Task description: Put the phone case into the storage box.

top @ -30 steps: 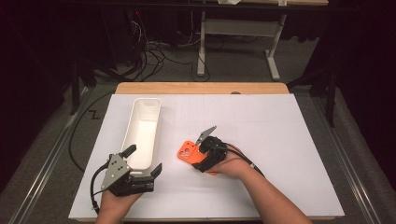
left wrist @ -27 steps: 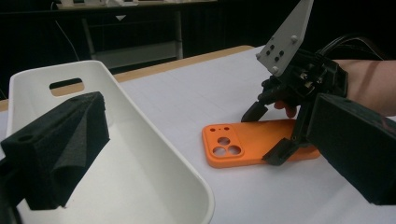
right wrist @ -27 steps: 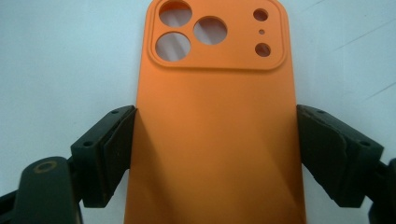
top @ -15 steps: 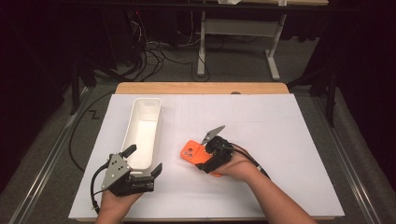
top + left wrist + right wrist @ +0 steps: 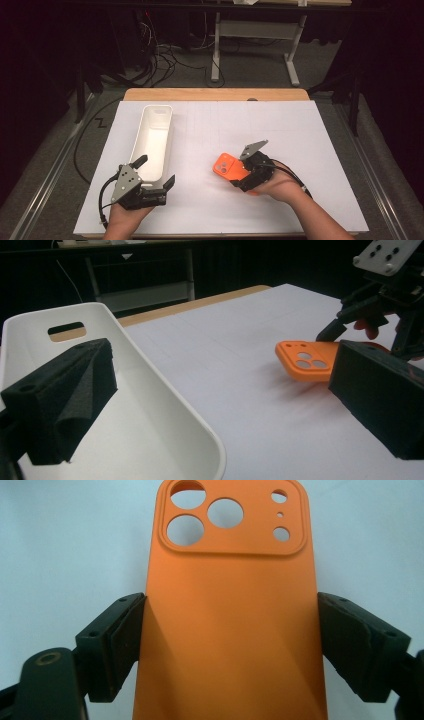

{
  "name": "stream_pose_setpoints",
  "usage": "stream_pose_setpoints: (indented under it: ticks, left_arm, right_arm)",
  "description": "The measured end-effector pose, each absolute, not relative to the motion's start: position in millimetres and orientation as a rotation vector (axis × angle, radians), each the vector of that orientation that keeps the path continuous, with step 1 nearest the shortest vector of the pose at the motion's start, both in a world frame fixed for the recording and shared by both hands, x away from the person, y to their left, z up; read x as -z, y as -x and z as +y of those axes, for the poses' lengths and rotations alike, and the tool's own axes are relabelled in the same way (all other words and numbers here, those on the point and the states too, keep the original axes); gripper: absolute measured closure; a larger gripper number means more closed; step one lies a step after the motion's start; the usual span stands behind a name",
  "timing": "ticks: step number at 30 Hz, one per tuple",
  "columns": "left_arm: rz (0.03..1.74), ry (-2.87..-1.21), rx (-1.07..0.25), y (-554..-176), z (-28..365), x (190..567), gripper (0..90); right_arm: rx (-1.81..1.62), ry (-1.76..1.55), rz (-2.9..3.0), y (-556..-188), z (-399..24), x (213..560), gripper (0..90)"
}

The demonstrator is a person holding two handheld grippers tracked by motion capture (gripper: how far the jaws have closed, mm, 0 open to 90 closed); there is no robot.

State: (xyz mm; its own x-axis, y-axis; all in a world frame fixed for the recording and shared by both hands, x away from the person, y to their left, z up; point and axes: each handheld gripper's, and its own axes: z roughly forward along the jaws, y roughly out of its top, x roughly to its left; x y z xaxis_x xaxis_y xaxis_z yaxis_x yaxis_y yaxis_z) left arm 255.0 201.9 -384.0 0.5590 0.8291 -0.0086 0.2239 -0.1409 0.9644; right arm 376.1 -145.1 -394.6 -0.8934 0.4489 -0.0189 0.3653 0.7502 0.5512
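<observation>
right gripper [image 5: 239, 172] — clamped across the long sides of the orange phone case [image 5: 227, 166], camera cut-outs pointing away from the hand | case — right of centre over the white table sheet [image 5: 300, 150] | left gripper [image 5: 156, 171] — jaws spread, holding nothing, straddling the near end of the white bin [image 5: 155, 137]

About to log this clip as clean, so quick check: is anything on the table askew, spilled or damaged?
Nothing stands out. The orange phone case looks whole and is gripped by its long edges in the right gripper. The white bin sits upright on the white sheet, and the left gripper rests open at its near end.
</observation>
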Motion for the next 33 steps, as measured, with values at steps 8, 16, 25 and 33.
stream_pose_setpoints:
  ticks: [8, 16, 25, 33]
  left_arm:
    - [0.898, -1.666, -0.663, -256, 201, 385, 0.1]
    - [0.923, -1.636, -0.636, -258, 205, 385, 0.1]
    - [0.924, -1.645, -0.646, -258, 205, 386, 0.1]
    - [0.917, -1.656, -0.646, -259, 202, 387, 0.1]
  right_arm:
    - [-0.861, -0.704, 2.754, -364, -185, 393, 16.8]
    - [-0.914, -0.761, 2.712, -351, -219, 398, 16.8]
    - [-0.929, -0.78, 2.672, -341, -237, 410, 16.8]
    - [-0.984, -0.818, 2.634, -340, -249, 412, 16.8]
